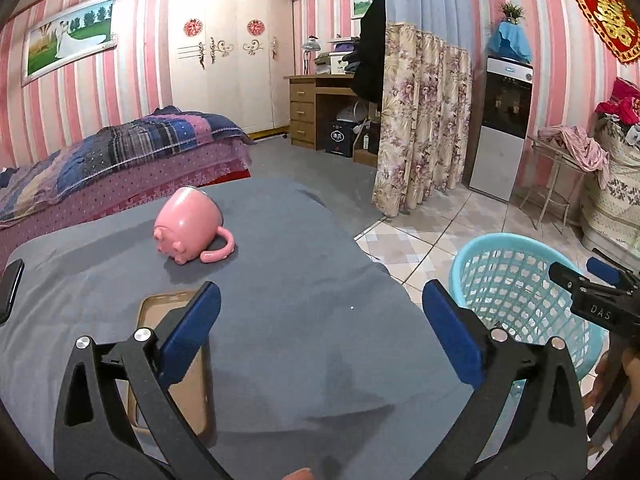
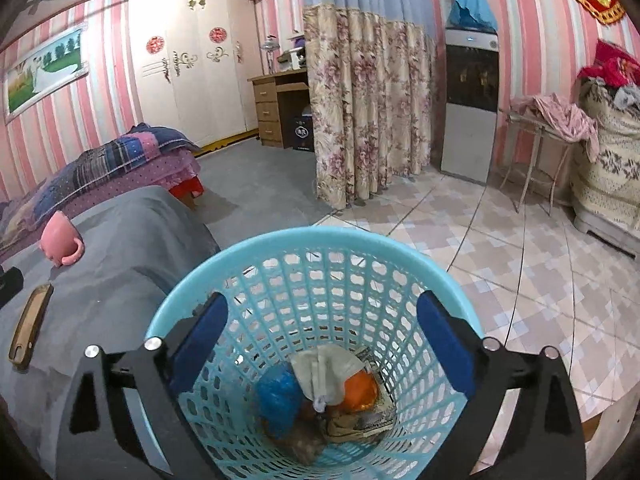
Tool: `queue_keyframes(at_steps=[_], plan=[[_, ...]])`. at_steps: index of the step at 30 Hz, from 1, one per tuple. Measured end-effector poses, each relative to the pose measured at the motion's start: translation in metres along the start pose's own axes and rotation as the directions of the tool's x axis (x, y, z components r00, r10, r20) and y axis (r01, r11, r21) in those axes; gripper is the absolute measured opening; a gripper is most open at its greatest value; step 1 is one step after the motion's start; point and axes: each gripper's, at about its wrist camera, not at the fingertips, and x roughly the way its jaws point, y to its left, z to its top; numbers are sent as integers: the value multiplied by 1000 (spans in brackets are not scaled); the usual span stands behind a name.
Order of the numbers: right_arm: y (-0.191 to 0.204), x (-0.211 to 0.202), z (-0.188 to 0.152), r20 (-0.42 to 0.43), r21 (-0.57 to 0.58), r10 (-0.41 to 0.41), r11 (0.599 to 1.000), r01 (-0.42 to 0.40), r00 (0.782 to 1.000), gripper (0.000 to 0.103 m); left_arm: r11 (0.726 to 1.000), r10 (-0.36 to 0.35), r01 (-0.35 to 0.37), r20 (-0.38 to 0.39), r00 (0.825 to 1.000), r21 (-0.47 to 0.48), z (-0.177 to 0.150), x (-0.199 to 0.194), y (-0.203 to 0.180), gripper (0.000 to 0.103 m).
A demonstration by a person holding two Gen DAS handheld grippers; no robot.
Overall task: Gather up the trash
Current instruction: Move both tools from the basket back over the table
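Above the blue basket (image 2: 312, 264), the right gripper (image 2: 320, 344) hangs with jaws apart and empty so trash (image 2: 320, 392) lies at the basket's bottom, while beside it the left gripper (image 1: 320, 332) waits, also spread wide.

Pink mug (image 1: 188, 224) (tipped over) beside a phone case (image 1: 168, 320).
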Motion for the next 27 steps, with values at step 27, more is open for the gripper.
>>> queue_keyframes(at_steps=[27], plan=[[142, -92, -31, 4, -190, 145, 972, -142, 989, 99, 988, 128, -125, 23, 992, -94, -47, -112, 130, 98]])
